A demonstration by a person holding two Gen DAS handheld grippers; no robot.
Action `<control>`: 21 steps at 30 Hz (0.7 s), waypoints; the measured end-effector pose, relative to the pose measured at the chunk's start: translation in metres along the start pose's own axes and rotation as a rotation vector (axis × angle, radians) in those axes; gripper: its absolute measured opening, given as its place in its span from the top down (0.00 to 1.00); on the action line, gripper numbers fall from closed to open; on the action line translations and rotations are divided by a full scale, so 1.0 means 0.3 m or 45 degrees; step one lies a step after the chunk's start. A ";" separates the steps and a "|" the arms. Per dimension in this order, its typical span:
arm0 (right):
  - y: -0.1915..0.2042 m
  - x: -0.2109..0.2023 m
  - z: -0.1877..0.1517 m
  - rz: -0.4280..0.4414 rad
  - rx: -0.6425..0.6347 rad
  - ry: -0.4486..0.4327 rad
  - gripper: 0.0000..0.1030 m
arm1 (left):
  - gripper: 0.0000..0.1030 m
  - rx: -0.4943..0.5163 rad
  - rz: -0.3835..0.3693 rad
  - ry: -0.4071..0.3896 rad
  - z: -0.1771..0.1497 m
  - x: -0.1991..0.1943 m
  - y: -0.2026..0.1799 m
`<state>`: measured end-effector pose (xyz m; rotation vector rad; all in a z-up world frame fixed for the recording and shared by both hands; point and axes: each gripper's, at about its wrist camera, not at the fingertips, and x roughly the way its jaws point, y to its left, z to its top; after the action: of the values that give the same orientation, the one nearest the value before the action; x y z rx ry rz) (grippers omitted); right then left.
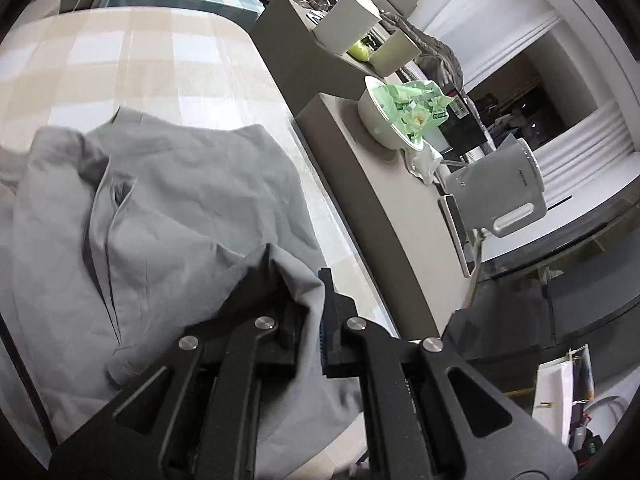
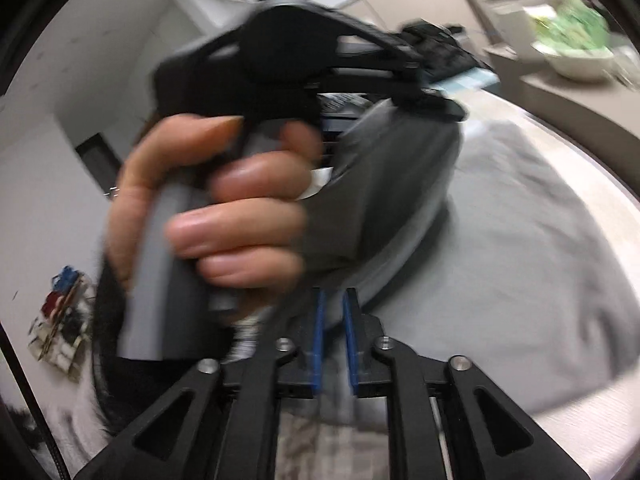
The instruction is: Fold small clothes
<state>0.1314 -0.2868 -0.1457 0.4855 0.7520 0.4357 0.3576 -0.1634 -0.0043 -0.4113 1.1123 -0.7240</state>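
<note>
Grey garment [image 1: 160,208] edge pinched in left gripper [image 1: 310,296], lifted off bed.

A plain grey garment [image 1: 160,208] is lying over a beige-and-white checked worktop [image 1: 132,60], with a white bowl [image 1: 380,120] of green wrappers showing at two o'clock.

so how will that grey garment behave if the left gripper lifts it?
Probably floppy: the grey garment already drapes in soft folds where the left gripper pinches it. Likely light, thin fabric. It may drag on the checked tablecloth rather than slide freely.
</note>
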 end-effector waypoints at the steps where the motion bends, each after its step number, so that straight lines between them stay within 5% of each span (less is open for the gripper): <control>1: -0.032 -0.003 -0.003 -0.019 0.030 0.017 0.84 | 0.97 0.001 -0.023 -0.027 -0.019 -0.036 0.010; 7: -0.119 0.032 0.041 0.007 0.137 0.066 0.57 | 0.44 -0.047 0.086 -0.283 -0.129 -0.374 0.164; 12: -0.086 0.066 0.089 -0.018 0.080 0.064 0.55 | 0.41 -0.128 0.238 -0.410 -0.240 -0.574 0.364; 15: -0.083 0.082 0.149 -0.080 0.051 0.038 0.54 | 0.41 -0.203 0.257 -0.400 -0.310 -0.614 0.468; 17: -0.092 0.100 0.180 -0.160 -0.035 0.049 0.42 | 0.41 -0.238 0.258 -0.401 -0.345 -0.615 0.528; 21: -0.114 0.177 0.243 -0.250 -0.182 0.165 0.38 | 0.41 -0.293 0.265 -0.394 -0.421 -0.621 0.634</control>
<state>0.2262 -0.3049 -0.1473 0.2480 0.8777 0.3370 0.2558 0.1090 -0.0524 -0.5722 0.9293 -0.3353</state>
